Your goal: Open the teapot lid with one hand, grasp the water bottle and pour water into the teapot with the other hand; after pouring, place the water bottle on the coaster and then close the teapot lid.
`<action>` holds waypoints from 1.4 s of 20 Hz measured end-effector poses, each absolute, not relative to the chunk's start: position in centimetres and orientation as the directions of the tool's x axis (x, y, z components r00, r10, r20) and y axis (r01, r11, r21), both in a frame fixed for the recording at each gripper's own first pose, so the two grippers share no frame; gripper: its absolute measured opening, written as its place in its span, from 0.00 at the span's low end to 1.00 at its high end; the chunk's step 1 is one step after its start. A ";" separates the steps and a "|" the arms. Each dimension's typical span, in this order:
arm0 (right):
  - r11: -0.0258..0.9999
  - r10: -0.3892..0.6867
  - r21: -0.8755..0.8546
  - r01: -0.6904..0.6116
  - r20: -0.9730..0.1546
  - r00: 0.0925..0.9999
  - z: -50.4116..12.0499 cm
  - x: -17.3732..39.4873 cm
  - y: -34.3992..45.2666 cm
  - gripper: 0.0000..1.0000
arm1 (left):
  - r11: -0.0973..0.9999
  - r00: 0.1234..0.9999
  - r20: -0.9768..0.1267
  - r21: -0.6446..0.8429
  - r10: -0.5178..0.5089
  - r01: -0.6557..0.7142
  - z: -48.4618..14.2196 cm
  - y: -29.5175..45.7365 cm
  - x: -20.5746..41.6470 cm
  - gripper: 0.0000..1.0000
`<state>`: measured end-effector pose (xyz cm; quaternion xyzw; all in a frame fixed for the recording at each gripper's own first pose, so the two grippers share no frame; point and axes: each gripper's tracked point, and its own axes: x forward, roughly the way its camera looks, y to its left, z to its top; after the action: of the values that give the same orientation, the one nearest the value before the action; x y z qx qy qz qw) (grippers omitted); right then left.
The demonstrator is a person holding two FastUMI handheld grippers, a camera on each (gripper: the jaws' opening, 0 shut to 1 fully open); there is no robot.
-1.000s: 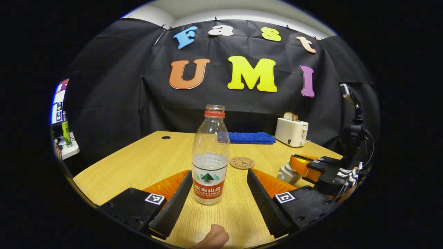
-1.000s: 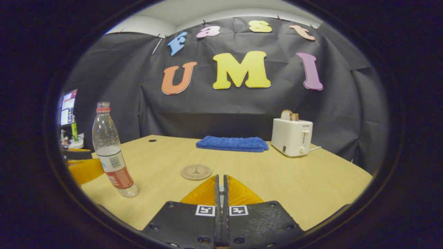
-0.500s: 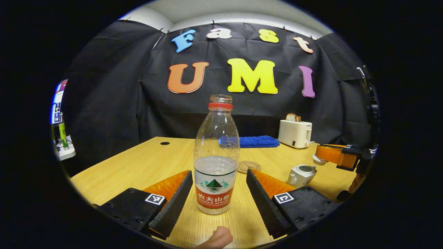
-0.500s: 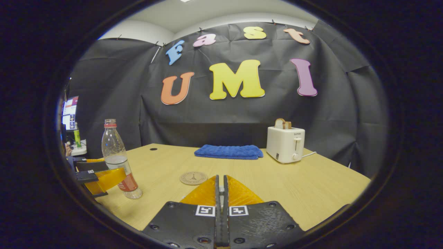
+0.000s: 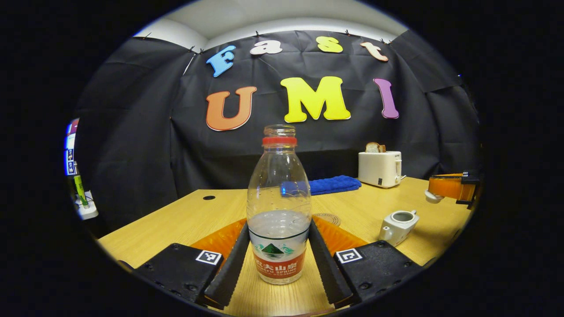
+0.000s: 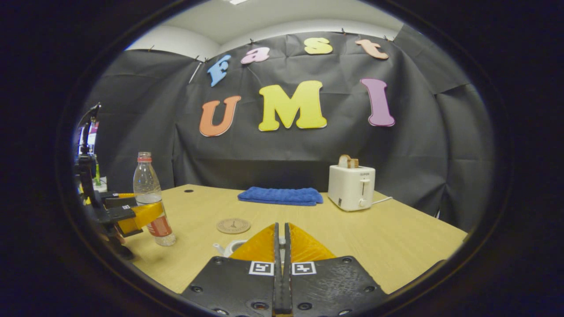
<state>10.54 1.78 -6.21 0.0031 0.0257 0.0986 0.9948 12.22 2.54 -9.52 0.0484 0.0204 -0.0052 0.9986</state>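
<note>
The clear water bottle (image 5: 278, 211), capless and part full, stands on the table between the fingers of my left gripper (image 5: 277, 226), which press on both its sides. The same bottle (image 6: 150, 200) and left gripper (image 6: 132, 215) show at the left of the right gripper view. The white teapot (image 5: 398, 224) stands open to the right. My right gripper (image 5: 434, 193) hovers above and beyond it, shut on the small white lid (image 5: 432, 196). In its own view the right gripper (image 6: 281, 226) is shut, with the teapot (image 6: 225, 247) peeking out just left of its fingers. The round coaster (image 6: 233, 225) lies mid-table.
A white toaster (image 6: 351, 187) with bread in it stands at the back right. A folded blue towel (image 6: 280, 196) lies at the table's far edge. The wooden table (image 6: 396, 246) has bare room on the right. A screen and a green bottle (image 5: 80, 189) sit off the table's left side.
My left gripper's fingers have closed in on the bottle. My right gripper has lifted the lid up and away to the right, leaving the teapot open.
</note>
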 end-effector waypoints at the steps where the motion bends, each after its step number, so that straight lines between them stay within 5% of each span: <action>1: 0.981 0.196 0.012 -0.196 -0.043 0.980 -6.0 10.6 1.5 0.00 | 0.994 0.998 -0.057 0.108 0.002 0.004 -9.4 2.6 12.0 0.79; 10: 0.983 0.183 -0.015 -0.184 -0.023 0.983 -5.0 11.0 -1.1 0.00 | 0.859 0.988 -0.078 0.506 0.133 -0.076 -7.0 3.0 11.8 0.78; 28: 0.995 0.095 0.038 -0.093 -0.033 0.995 -5.2 12.8 -7.7 0.00 | 0.393 0.977 -0.158 0.915 0.144 0.090 -7.3 -2.5 12.6 0.77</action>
<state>12.79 -7.71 -5.20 0.0183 0.0172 0.0470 0.9986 12.59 -2.48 -7.34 0.5505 0.1063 0.0161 0.8279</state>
